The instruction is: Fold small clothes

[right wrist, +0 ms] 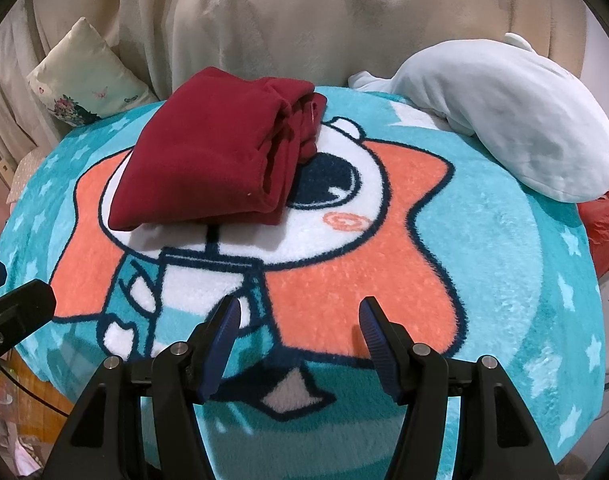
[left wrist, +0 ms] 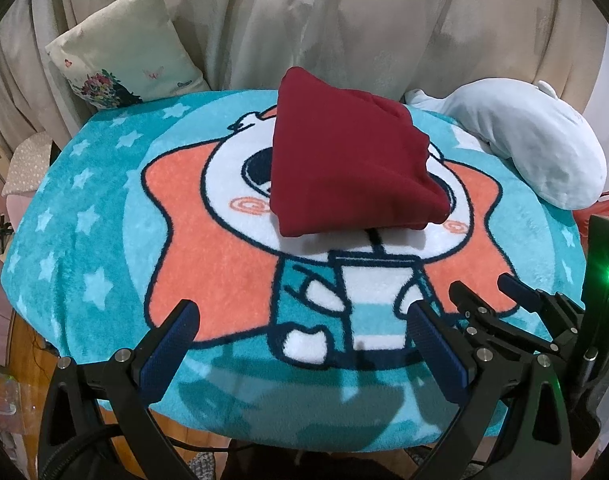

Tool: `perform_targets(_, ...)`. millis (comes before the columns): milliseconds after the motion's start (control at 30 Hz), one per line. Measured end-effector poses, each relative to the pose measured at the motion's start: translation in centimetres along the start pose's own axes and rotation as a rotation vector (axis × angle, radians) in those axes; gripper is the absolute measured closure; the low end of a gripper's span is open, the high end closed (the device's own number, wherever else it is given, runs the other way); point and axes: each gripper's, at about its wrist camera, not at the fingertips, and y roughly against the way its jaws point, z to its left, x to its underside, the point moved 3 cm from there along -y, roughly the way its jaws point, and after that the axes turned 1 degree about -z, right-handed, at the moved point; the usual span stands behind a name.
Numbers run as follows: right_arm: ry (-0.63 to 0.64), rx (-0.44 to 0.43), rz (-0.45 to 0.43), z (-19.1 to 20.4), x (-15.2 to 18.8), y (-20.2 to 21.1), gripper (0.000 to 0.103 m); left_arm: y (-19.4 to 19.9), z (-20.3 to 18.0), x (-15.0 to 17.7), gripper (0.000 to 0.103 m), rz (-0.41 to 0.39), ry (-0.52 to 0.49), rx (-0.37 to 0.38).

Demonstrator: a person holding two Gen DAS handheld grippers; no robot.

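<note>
A teal cartoon blanket (left wrist: 84,208) covered the worktop. On its far middle lay the folded maroon garment (left wrist: 344,168), long axis running near to far. Only the right wrist view showed its stacked open edges facing right. Both left tongs (left wrist: 304,328) and right tongs (right wrist: 300,332) hovered apart, empty.

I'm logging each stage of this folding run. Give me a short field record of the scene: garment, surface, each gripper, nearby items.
garment: dark red garment, folded into a compact bundle, lying free
surface: teal cartoon blanket with stars
left gripper: open, empty, at the blanket's near edge
right gripper: open, empty, short of the garment
nearby: white plush toy at far right; floral cushion at far left
backdrop: beige curtain
</note>
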Motion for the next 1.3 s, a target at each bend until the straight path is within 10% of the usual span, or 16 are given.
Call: perform_targets(1300,0.019,0.027,-0.017,1.2,-1.1,-0.9,0.037,-0.9,1.4,-0.3,0.000,0.030,0.023,0.048)
